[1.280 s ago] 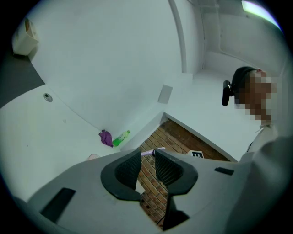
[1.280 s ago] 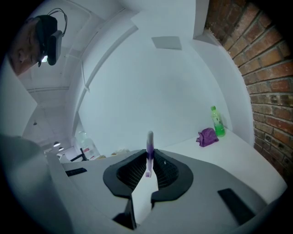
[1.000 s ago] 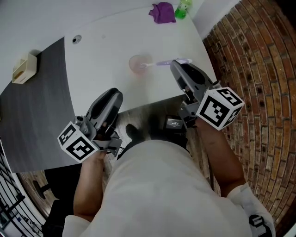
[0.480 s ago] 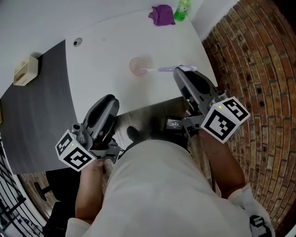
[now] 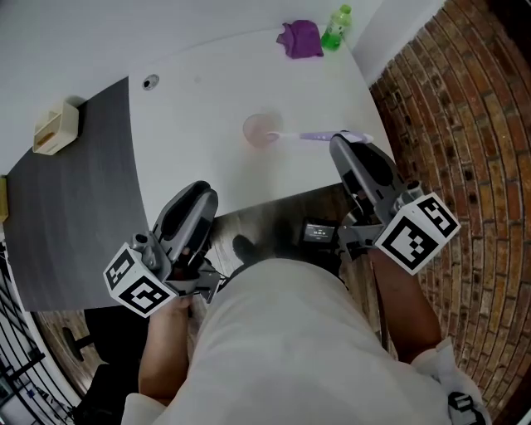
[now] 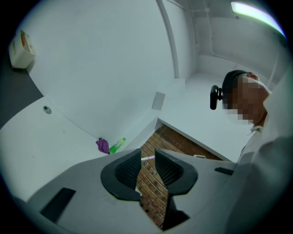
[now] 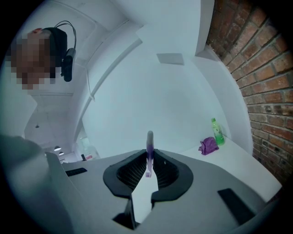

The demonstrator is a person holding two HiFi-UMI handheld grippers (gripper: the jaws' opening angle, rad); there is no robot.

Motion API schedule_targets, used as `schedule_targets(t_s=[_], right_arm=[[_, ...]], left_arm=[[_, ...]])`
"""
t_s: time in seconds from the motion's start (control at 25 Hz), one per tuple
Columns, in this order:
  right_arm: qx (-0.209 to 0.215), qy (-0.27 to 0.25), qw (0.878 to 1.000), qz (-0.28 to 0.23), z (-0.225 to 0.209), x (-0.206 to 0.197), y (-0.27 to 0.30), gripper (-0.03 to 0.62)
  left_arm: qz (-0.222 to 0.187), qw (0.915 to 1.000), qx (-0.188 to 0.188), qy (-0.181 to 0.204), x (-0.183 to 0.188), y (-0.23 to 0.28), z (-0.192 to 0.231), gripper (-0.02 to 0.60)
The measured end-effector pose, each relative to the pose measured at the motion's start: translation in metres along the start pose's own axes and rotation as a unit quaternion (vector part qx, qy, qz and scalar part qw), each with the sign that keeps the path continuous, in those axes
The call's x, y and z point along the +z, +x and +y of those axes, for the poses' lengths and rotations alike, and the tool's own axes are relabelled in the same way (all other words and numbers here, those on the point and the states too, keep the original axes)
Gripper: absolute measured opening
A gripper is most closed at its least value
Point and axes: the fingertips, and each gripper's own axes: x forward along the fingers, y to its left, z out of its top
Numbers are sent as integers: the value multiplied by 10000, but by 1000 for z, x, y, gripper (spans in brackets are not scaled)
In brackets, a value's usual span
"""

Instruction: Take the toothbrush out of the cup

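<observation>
A translucent pink cup [image 5: 260,129] stands on the white table [image 5: 199,108]. The purple toothbrush [image 5: 323,137] lies level from the cup's rim out to the right, across the tip of my right gripper [image 5: 348,143]. In the right gripper view, the toothbrush [image 7: 149,148] stands between the jaws of that gripper [image 7: 149,158], which is shut on it. Whether the brush's far end is still inside the cup, I cannot tell. My left gripper [image 5: 200,193] hangs off the table's front edge. Its jaws [image 6: 147,157] stand a little apart with nothing between them.
A purple cloth [image 5: 300,38] and a green bottle [image 5: 334,26] sit at the table's far right corner. A beige box [image 5: 56,129] rests on the dark table to the left. A brick wall [image 5: 465,124] runs along the right. A black device [image 5: 318,233] lies on the floor.
My right gripper has drawn a little to the right and toward me with the toothbrush, so more of the brush shows outside the cup. The left gripper has stayed near the table's front edge.
</observation>
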Motion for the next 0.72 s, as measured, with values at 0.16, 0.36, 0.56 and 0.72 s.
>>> schedule_targets(t_s=[0.16,0.36,0.56,0.72], right_arm=[[15,22,9999,-109,4,9,-1,52],[22,-17,9998,-217,7,19,0,52],[-14,-27,9997,-245,6,23,2,52],[-16,-64,9996,-270,8,29,7,52]], left_arm=[[-57,10000,-25,61,9,0,-2,74],[-113,9998,-62,130,20,0,-4,74],[-106,9998,-88,159,27,2,-4,74],[-126,9996,-125,200,34,3,-4,74]])
